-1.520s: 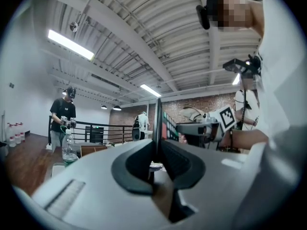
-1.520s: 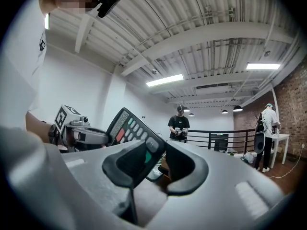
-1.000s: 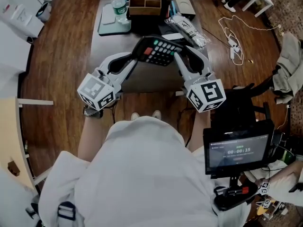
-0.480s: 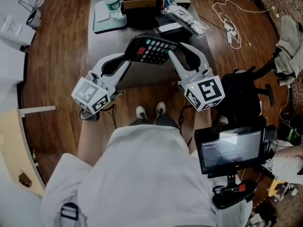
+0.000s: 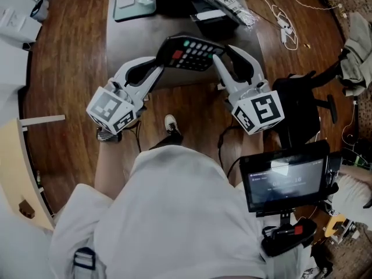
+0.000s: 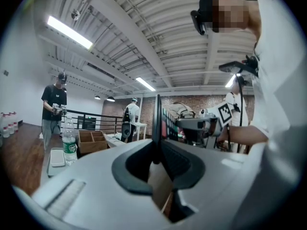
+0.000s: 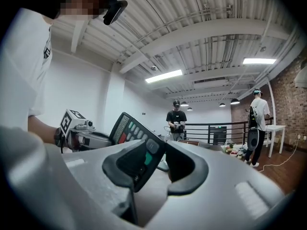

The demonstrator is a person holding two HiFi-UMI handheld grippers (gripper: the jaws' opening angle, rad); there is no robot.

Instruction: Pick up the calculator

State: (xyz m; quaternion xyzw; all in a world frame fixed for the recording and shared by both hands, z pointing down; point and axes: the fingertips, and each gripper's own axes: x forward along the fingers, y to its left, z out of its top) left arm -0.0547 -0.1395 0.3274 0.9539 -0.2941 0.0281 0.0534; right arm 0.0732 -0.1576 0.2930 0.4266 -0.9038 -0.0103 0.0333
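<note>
Seemingly light, stiff and slick-shelled, the calculator (image 5: 190, 52) hangs above the tabletop's (image 5: 129, 44) near edge, the left gripper's (image 5: 162, 59) jaws clamped on its left end and the right gripper's (image 5: 221, 59) on its right end, probably the soundest holds if squeezed gently.

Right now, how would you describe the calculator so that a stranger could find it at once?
Look at the long grey table in front of the person. At its near end, the left gripper and the right gripper clamp a flat dark calculator between them, one on each side. Nothing else is held, and its face shows rows of light, green and red keys.
</note>
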